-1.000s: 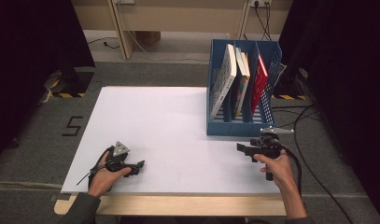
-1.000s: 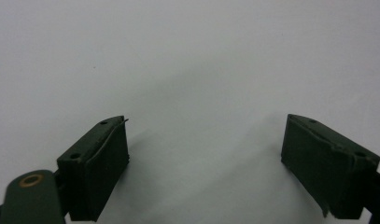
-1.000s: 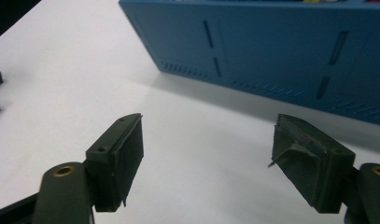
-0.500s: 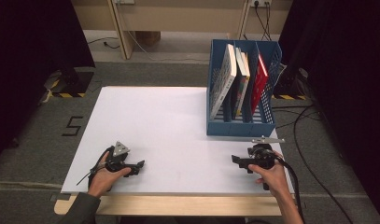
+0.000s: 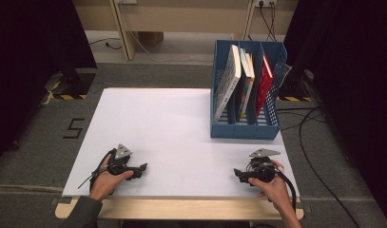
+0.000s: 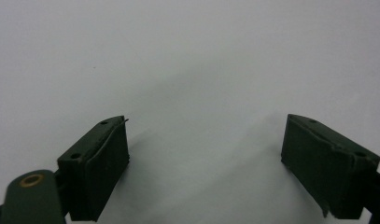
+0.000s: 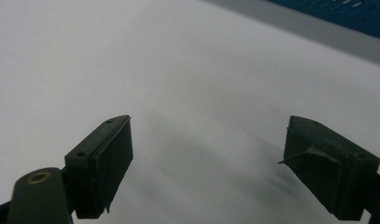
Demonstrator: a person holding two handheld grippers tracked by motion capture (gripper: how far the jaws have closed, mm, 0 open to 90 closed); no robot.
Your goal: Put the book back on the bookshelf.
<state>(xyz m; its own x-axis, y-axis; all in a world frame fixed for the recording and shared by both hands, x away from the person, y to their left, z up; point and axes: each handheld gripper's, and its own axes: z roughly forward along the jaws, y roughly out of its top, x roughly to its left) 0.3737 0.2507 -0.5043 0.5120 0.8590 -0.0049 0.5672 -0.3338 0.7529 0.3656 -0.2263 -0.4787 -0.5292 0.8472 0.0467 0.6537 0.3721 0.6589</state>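
Three books stand upright in the blue perforated plastic file rack [image 5: 246,128] at the table's far right: white-covered book [image 5: 227,80] leaning left, colourful-spined book [image 5: 246,80], red book [image 5: 265,80]. Likely stiff, moderately heavy, glossy covers may slip; best pinched at the top edge. Right gripper [image 5: 243,175] nearest, jaws spread, nothing held; its jaws have just been opening. Left gripper [image 5: 140,169] also released, empty. White matte tabletop [image 5: 167,133]; grey carpet floor [image 5: 34,142], cables, dark curtains.
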